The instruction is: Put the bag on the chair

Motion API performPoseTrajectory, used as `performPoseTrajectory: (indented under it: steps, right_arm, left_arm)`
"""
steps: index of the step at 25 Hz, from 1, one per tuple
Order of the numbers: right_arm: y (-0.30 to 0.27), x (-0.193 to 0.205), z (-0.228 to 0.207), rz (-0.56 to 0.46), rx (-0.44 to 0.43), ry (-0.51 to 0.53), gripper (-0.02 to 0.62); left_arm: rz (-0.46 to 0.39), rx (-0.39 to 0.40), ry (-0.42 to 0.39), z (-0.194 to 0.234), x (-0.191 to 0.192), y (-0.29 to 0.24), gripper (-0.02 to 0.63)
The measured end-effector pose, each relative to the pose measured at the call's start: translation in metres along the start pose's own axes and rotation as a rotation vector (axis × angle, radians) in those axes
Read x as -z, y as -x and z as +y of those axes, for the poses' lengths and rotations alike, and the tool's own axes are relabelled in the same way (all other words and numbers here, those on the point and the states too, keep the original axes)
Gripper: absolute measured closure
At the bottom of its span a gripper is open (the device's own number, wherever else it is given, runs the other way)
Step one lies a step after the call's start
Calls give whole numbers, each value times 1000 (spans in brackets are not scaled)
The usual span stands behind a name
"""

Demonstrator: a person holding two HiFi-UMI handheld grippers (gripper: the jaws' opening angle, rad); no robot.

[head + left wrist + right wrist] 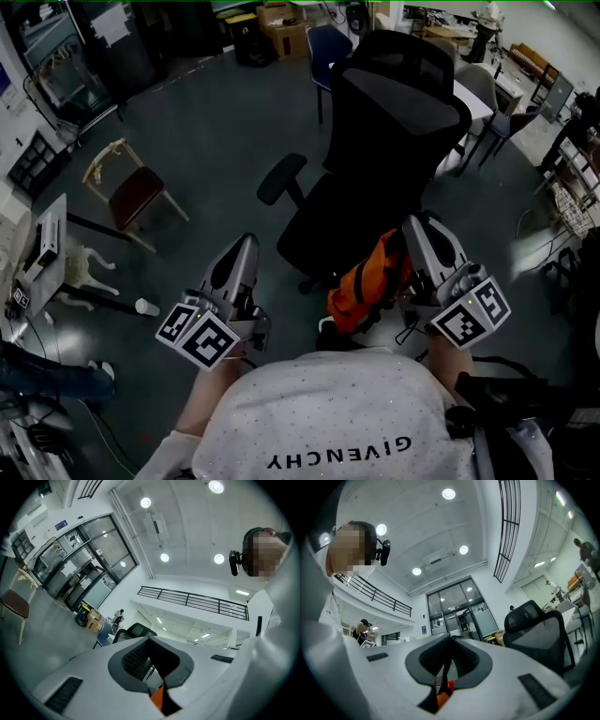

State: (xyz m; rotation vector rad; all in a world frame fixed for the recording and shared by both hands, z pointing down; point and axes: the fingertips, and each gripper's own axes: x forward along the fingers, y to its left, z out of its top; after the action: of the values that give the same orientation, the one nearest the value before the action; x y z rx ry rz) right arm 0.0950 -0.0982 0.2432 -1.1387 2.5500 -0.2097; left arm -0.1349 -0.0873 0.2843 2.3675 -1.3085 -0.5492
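Observation:
A black office chair [394, 122] stands just ahead of me, its seat [323, 230] turned toward me. An orange bag [366, 281] hangs in front of the seat's near edge, beside my right gripper [419, 225]. In the right gripper view the right gripper [451, 637] is shut on the bag's black strap [445, 667], with orange fabric [443, 693] below and the chair [534, 625] at right. My left gripper [246, 242] points up at the left, apart from the bag. In its own view the left gripper [149, 639] is shut with nothing held.
A wooden chair with a brown seat [131, 192] stands on the grey floor at left. A blue chair [328, 47] and cardboard boxes [281, 28] are behind the office chair. White tables and grey chairs [487, 94] fill the right back. A low shelf [42, 253] is at far left.

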Motion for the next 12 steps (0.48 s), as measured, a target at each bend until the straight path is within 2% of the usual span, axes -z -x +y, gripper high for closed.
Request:
performPoseTrajectory:
  steps: [12]
  right_arm:
    - [-76,7,-55,20,-53,-5,580]
  left_arm:
    - [-51,-79,-22,53,-18,-51,604]
